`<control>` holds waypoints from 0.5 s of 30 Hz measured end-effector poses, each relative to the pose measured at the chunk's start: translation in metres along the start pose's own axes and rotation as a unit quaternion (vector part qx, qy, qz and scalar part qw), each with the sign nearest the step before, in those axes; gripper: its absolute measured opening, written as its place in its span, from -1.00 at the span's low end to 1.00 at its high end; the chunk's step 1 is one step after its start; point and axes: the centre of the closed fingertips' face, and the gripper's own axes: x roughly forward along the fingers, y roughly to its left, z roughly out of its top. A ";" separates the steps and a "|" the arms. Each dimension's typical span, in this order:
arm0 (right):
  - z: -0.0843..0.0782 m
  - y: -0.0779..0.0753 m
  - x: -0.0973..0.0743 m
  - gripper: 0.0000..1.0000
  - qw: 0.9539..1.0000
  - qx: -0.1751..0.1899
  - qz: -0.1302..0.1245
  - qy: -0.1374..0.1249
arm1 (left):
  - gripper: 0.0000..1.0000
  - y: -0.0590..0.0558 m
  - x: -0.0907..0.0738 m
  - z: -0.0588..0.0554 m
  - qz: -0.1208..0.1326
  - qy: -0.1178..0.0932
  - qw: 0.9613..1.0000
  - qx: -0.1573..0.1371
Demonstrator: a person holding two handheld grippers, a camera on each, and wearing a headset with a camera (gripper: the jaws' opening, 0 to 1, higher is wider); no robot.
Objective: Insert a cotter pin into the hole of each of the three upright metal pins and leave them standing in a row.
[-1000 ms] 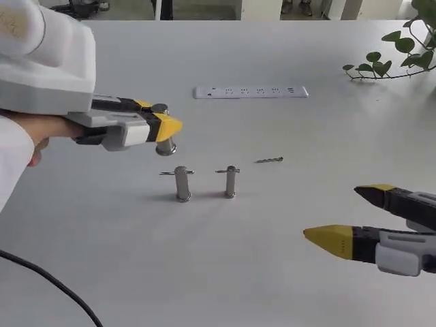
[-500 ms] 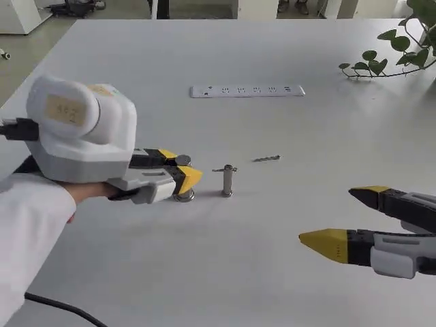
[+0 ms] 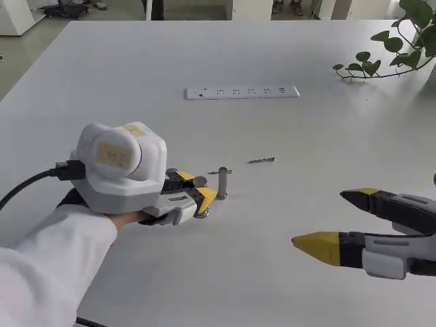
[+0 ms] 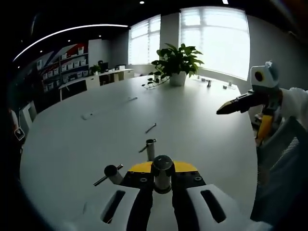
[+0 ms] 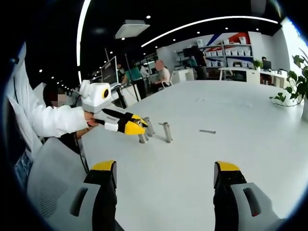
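My left gripper (image 3: 196,188) is shut on an upright metal pin (image 3: 202,212) whose base is down at the white table (image 3: 136,82). In the left gripper view this held pin (image 4: 162,177) stands between the yellow jaws of the left gripper (image 4: 162,167). A second pin (image 4: 150,148) with a cotter pin through it stands just beyond, and a third pin (image 4: 113,172) with one stands to the left. The second pin (image 3: 222,182) is right of the jaws. A loose cotter pin (image 3: 261,161) lies farther back. My right gripper (image 3: 327,219) hovers open and empty at the near right.
A white power strip (image 3: 242,91) lies at the back of the table. A leafy plant (image 3: 381,58) reaches in at the far right. A black cable (image 3: 27,187) runs from the left gripper off the left side. People sit at desks behind the left gripper (image 5: 130,126).
The left gripper has come down and nearer with the pin, from above and behind the two standing pins to table level beside them. The right gripper has barely moved.
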 end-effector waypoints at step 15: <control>-0.004 -0.001 -0.003 0.57 1.000 0.005 -0.001 0.002 | -0.77 -0.017 0.013 -0.016 -0.020 0.003 1.000 0.008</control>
